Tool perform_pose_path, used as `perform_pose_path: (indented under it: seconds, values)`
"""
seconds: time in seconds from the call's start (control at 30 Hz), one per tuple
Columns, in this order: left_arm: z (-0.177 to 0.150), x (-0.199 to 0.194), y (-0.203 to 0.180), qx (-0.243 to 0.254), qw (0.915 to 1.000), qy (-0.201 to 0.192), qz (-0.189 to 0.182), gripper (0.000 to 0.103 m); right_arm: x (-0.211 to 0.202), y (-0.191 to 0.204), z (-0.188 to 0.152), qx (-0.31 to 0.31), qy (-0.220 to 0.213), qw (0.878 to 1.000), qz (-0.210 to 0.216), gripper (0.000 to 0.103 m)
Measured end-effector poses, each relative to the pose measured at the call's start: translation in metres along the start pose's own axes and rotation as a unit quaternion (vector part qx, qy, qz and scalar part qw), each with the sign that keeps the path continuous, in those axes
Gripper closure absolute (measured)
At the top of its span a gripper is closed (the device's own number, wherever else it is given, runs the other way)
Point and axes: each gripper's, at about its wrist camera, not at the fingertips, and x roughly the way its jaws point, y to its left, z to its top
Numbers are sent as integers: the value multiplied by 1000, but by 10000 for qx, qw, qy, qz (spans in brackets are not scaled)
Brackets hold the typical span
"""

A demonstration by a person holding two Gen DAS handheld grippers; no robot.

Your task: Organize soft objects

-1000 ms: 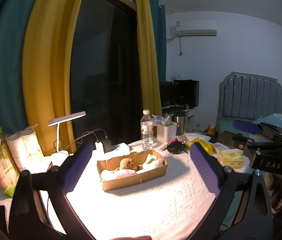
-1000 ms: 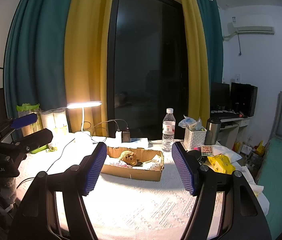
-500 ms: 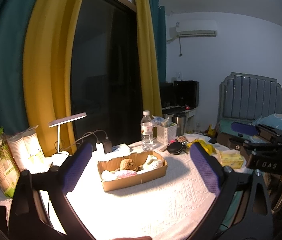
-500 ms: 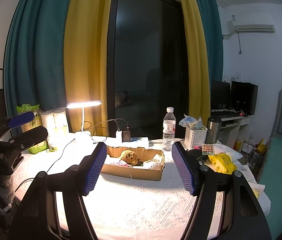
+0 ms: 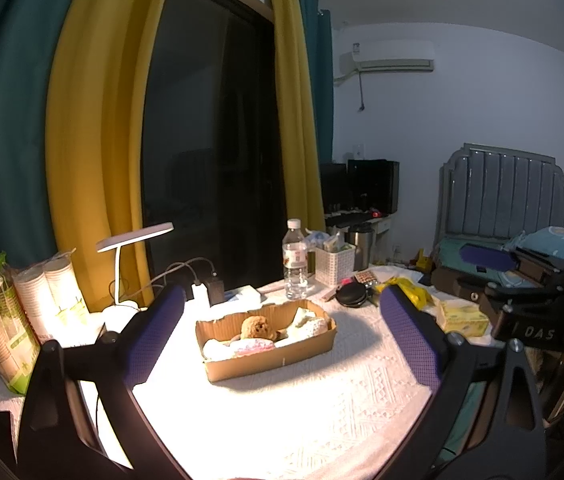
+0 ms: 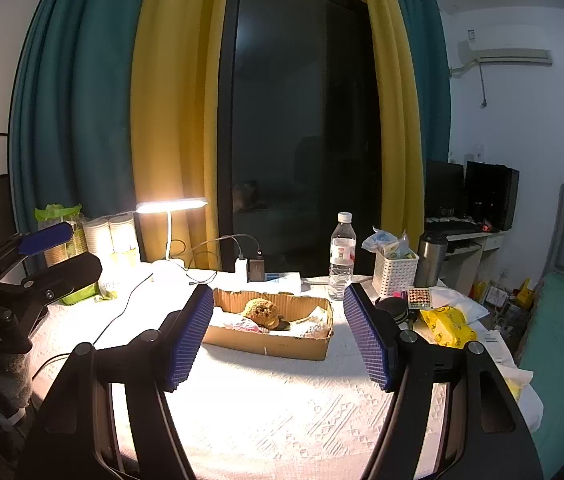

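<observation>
A shallow cardboard box (image 5: 269, 354) (image 6: 269, 344) stands on the white tablecloth. In it lie a brown plush toy (image 5: 257, 327) (image 6: 261, 312) and several pale soft items (image 5: 308, 322). My left gripper (image 5: 282, 332) is open and empty, held back from the box, which sits between its blue pads. My right gripper (image 6: 277, 336) is open and empty, also back from the box. Each gripper shows at the edge of the other's view: the right one (image 5: 530, 308), the left one (image 6: 25, 276).
A lit desk lamp (image 6: 169, 208), stacked paper cups (image 5: 53, 296), a charger with cables (image 6: 247, 268), a water bottle (image 6: 342, 256), a white basket (image 6: 396, 272), a steel flask (image 6: 432, 252), a black round case (image 5: 352, 294), a yellow bag (image 6: 446, 324) and a tissue pack (image 5: 462, 316) ring the table. A bed (image 5: 502, 216) stands to the right.
Both grippers have drifted slightly back and stayed open. The objects on the table have not moved.
</observation>
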Motion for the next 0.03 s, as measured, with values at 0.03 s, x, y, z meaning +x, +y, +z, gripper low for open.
perform_pose_path:
  seconds: [0.03]
  values:
    - [0,1,0,-3,10000,3,2,4,0,0,0,-1,1,10000,6,32]
